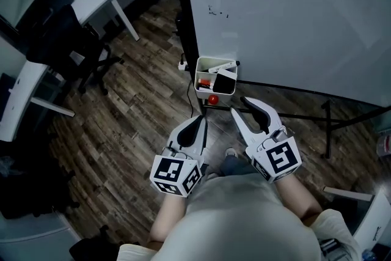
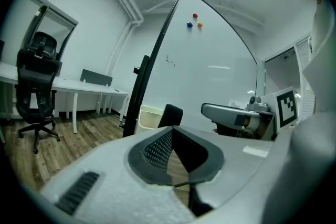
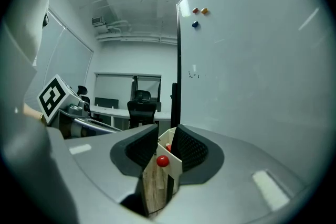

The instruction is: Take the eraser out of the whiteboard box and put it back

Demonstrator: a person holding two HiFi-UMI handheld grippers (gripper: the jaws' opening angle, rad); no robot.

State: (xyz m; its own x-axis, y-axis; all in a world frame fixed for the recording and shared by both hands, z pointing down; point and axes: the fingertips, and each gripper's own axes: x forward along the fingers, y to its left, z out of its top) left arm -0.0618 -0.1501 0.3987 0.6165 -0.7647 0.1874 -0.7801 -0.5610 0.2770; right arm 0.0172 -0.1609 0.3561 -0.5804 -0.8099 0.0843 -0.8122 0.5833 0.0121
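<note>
The eraser [image 1: 226, 84] sits in the box [image 1: 198, 70], the dark block on its right side, next to a marker [image 1: 223, 66]. The box hangs at the bottom corner of the whiteboard [image 1: 293, 15]. A red ball [image 1: 212, 99] is on the box's near wall.

My right gripper [image 1: 238, 105] is near the box and points at it. Its jaws are apart and there is nothing in them. Through the gap I see the box wall and the red ball. My left gripper [image 1: 198, 121] is a bit further back, with its tips pressed together on nothing.

I think I am at the reach step, so the eraser is not out yet. To do it well, I should bring the right gripper over the rim and not bump the near wall or the red ball. I should aim for the dark block, not the marker. The gap looks a bit small to me, so I may need to spread the jaws more before I go in. Then I squeeze the two flat sides and lift straight up, so the box does not tip.
</note>
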